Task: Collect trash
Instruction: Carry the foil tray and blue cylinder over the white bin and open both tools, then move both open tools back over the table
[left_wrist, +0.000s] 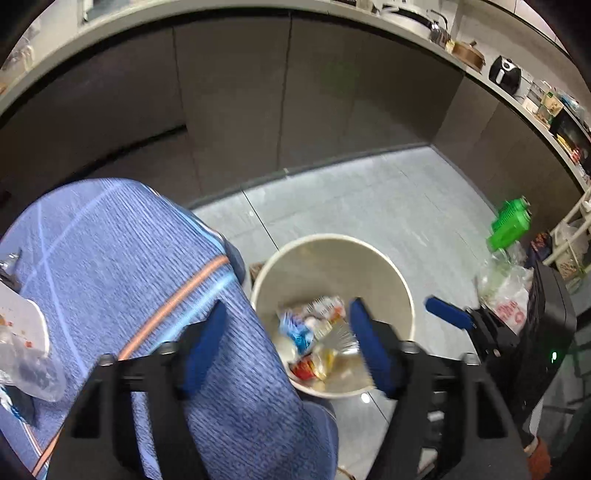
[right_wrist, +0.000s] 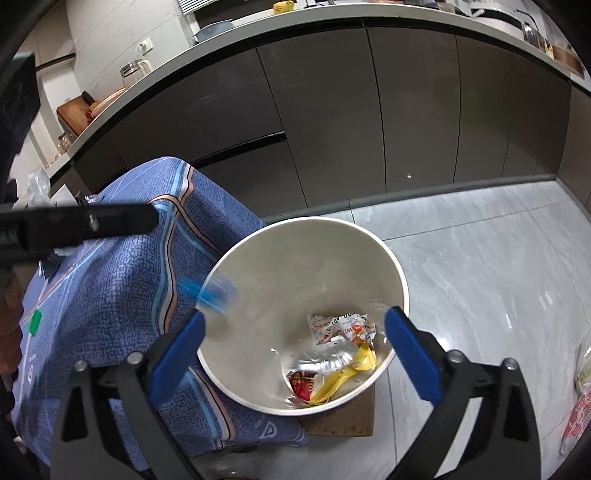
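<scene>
Trash sits in one round cream plastic bin (right_wrist: 306, 266) on the grey tiled floor (right_wrist: 480, 266), just beside the blue patterned cloth (right_wrist: 110, 288) that drapes the worktop. In the right wrist view the bin holds a white printed wrapper (right_wrist: 341, 326), a crumpled silver foil wrapper (right_wrist: 325, 363), a yellow wrapper (right_wrist: 351, 373) and a red wrapper (right_wrist: 301, 386), all bunched at 5 o'clock on the bin's bottom. A blurred blue wrapper (right_wrist: 216, 291) shows at the 9 o'clock rim, clear of both fingers. The right tool (right_wrist: 295, 332) is spread wide above the bin, nothing between its blue pads. The left tool (left_wrist: 286, 321) is likewise spread and bare, one finger over the cloth, one over the bin. Farther off, dark cabinet doors (right_wrist: 332, 110) stand below a pale counter.
</scene>
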